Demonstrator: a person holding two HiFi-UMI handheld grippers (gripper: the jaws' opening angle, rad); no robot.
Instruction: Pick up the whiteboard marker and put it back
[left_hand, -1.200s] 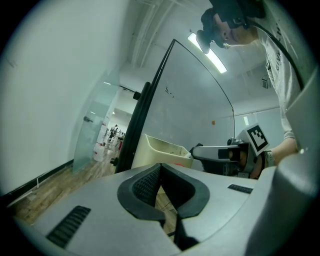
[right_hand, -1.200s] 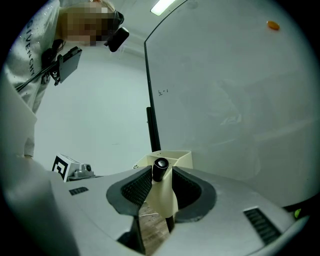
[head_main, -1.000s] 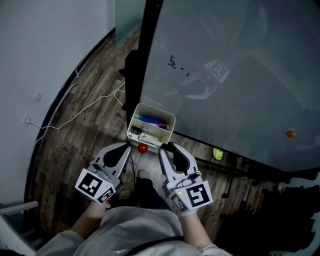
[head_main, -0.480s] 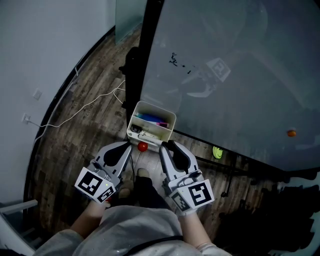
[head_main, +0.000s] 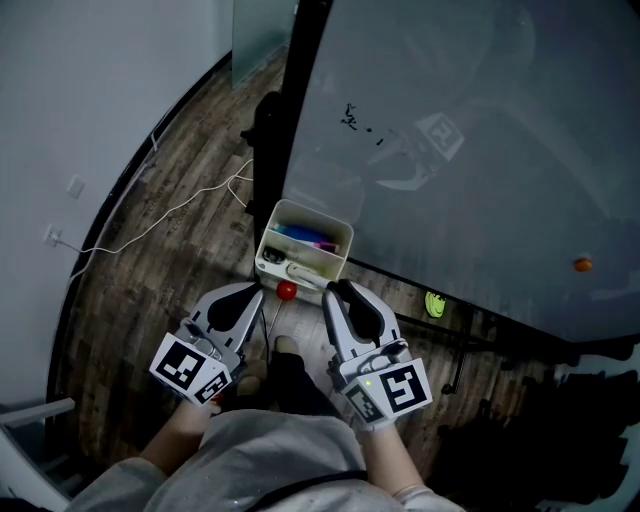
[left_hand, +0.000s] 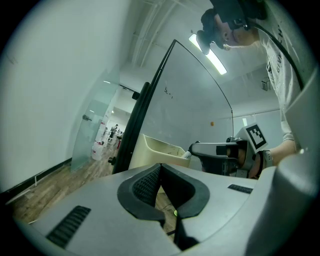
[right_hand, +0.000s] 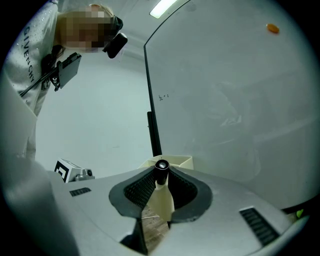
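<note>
A white whiteboard marker (right_hand: 161, 196) with a black cap lies along the jaws of my right gripper (right_hand: 161, 172). The jaws have just been closing and both pads now meet it. In the head view the marker's white end (head_main: 300, 272) sticks out from the right gripper (head_main: 335, 291) over the rim of the cream bin (head_main: 340, 262) that hangs at the whiteboard's (head_main: 480, 150) lower edge. The bin holds several more pens. My left gripper (head_main: 256, 293) hovers level just left of it, shut and holding nothing, its pads meeting at the tips (left_hand: 160, 166).
A small red ball (head_main: 286, 291) sits between the two gripper tips, below the bin. The board's black post (head_main: 285, 130) rises left of the bin. A white cable (head_main: 170, 220) trails over the wood floor. A green object (head_main: 435, 305) lies under the board, and an orange dot (head_main: 581, 266) is on it.
The right gripper's jaws have narrowed round the marker. Both hands are where they were, and the left gripper looks the same.
</note>
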